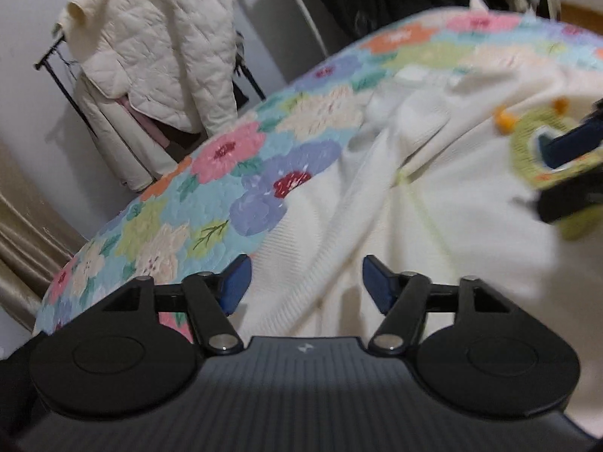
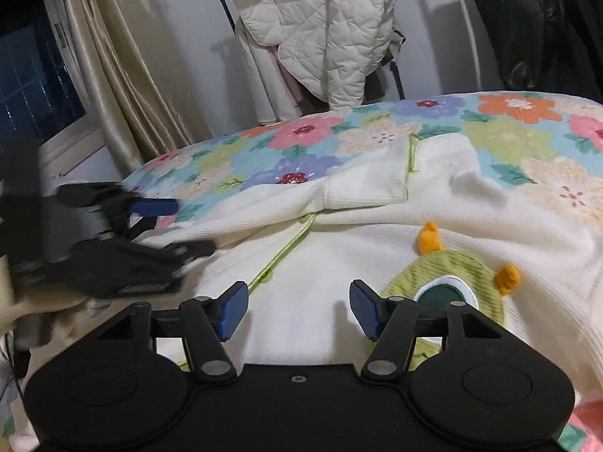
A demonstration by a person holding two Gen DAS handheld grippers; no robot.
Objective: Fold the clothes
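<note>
A cream knit sweater (image 2: 339,233) lies rumpled on a floral quilt (image 2: 301,132). It has lime-green piping and a green monster patch (image 2: 444,282) with orange horns. My right gripper (image 2: 298,310) hovers open over the sweater's front, just left of the patch, with nothing between its blue pads. My left gripper (image 1: 307,282) is open too, low over the sweater (image 1: 377,207) near its left edge. In the right wrist view the left gripper (image 2: 181,226) shows blurred at the left side. The patch (image 1: 527,143) appears blurred at the right of the left wrist view.
A cream quilted jacket (image 2: 331,26) hangs on a black rack (image 1: 60,75) behind the bed. Beige curtains (image 2: 124,75) and a dark window (image 2: 34,75) stand at the left. Dark clothes (image 2: 535,19) hang at the right. The quilt's far edge (image 1: 150,196) drops off toward the wall.
</note>
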